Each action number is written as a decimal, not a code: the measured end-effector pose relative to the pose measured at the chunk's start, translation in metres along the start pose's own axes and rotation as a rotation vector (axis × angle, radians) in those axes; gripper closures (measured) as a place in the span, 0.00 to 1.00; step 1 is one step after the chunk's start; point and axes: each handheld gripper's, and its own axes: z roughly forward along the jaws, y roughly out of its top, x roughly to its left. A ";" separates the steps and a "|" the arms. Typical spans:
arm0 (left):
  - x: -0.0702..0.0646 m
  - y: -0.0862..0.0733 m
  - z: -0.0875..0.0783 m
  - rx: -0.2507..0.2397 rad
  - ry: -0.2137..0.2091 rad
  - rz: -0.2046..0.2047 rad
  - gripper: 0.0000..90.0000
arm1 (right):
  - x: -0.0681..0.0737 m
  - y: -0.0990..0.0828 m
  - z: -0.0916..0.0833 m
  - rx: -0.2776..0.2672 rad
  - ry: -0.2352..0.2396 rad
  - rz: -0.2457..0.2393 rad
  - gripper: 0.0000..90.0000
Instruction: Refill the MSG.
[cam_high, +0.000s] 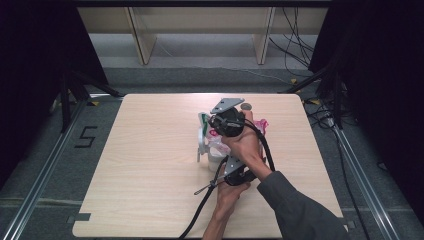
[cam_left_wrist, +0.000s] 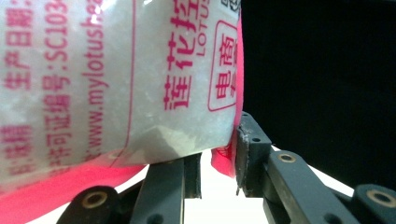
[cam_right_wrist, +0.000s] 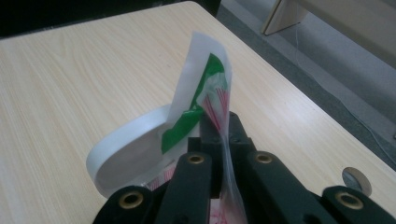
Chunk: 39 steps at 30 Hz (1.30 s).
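A white bag of granules with pink print (cam_left_wrist: 116, 79) hangs above the table (cam_high: 150, 150). My left gripper (cam_left_wrist: 217, 168) is shut on the bag's lower pink edge, and the bulging bag rests on one of its jaws. My right gripper (cam_right_wrist: 219, 128) is shut on the bag's thin top flap (cam_right_wrist: 205, 88), which is clear film with green and pink print and stands up between the jaws. In the high view the bag (cam_high: 218, 149) sits between the right gripper (cam_high: 212, 131) above and the left gripper (cam_high: 225, 167) below. A white round bowl (cam_right_wrist: 116, 154) lies just under the flap.
A small grey disc (cam_high: 246, 106) lies on the table behind the hands, also the disc (cam_right_wrist: 356, 179) near the right gripper. The table's right edge (cam_high: 320, 150) drops to carpet with metal rails and cables. Wooden furniture legs (cam_high: 142, 45) stand beyond the far edge.
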 end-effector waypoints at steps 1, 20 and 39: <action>0.000 0.000 0.000 -0.005 0.000 -0.002 0.82 | 0.002 -0.001 0.002 0.006 -0.001 -0.012 1.00; 0.001 0.001 -0.002 -0.003 0.004 0.007 0.82 | 0.001 0.003 0.000 -0.013 0.006 -0.018 1.00; 0.000 -0.001 -0.003 -0.012 0.005 0.004 0.82 | 0.003 0.002 0.002 0.001 0.000 -0.014 1.00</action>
